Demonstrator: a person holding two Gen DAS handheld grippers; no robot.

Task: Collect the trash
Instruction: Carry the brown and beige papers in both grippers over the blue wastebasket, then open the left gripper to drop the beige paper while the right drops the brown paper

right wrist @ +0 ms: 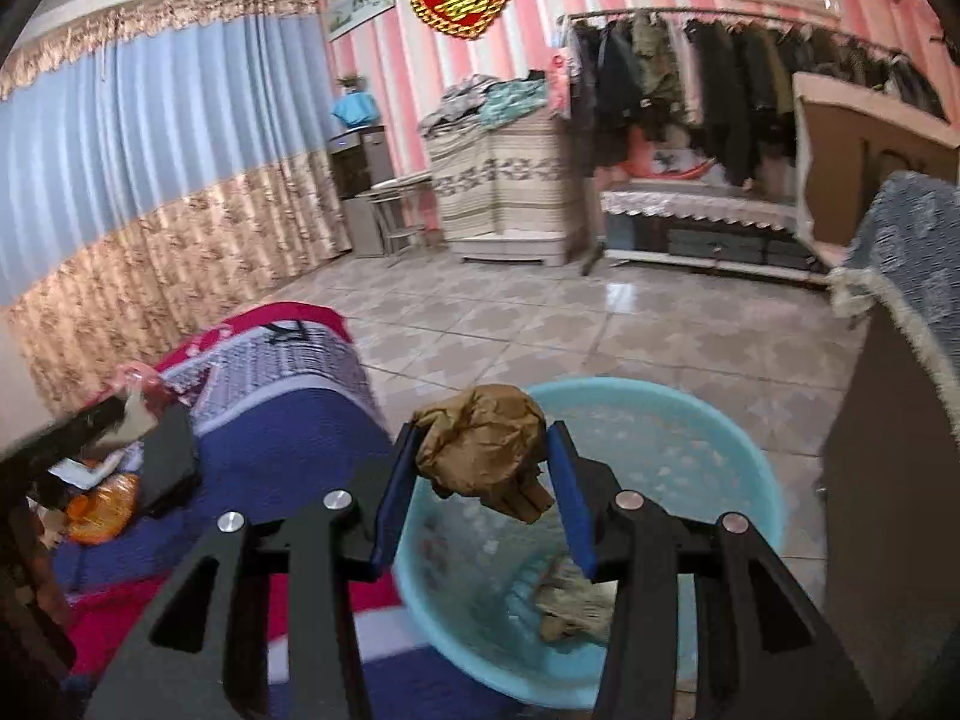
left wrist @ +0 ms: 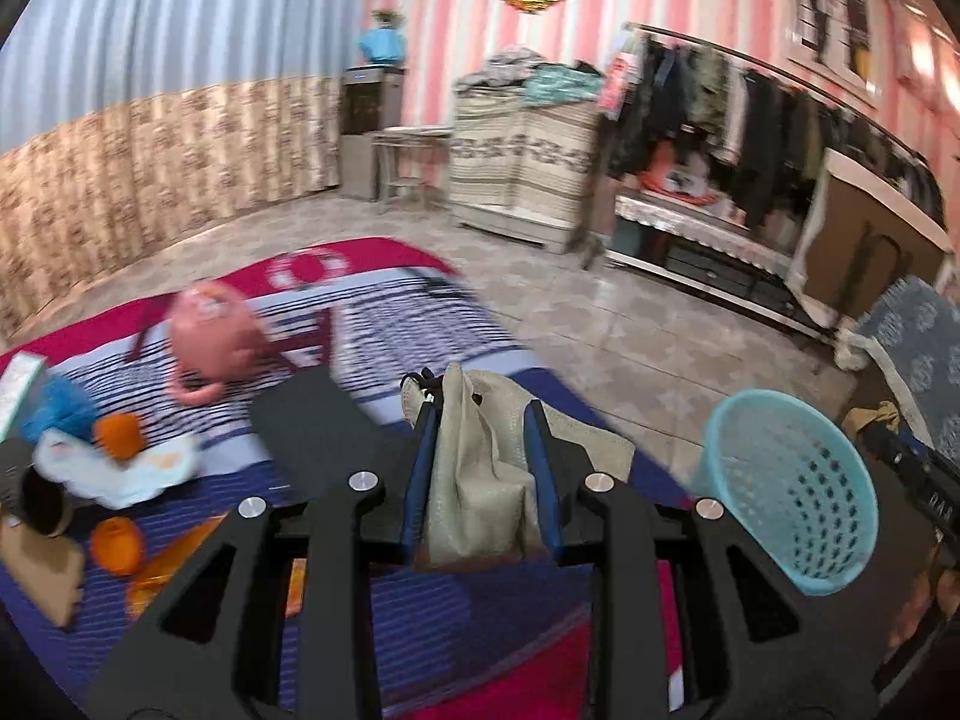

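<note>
Here two pieces of trash are held at once. The left tool [left wrist: 486, 420] is pressed together on a beige crumpled paper [left wrist: 480, 468], lifted clear of the striped blanket [left wrist: 384, 324]. The right tool [right wrist: 480, 444] is pinched on a brown paper wad [right wrist: 480, 450], which hangs above the open mouth of the blue basket [right wrist: 750, 462]; some scraps are already seen at the basket's bottom.

The step in hand is judged to be the drop: the brown wad is placed over the basket and only a release is called for. The beige paper must then be carried to the right, across the blanket's edge, to the same basket [left wrist: 792, 492], which is seen tilted in the left view, beside the blanket.

More trash is left on the blanket: orange cups [left wrist: 117, 435], a white wrapper [left wrist: 120, 468] and a blue ball [left wrist: 57, 414] near a pink pot [left wrist: 210, 336]. Open tiled floor [right wrist: 540, 324] lies beyond the basket, so room for the swing is ample. A dark piece of furniture [right wrist: 888, 480] stands close at the basket's right, and that side is judged the tight one.
</note>
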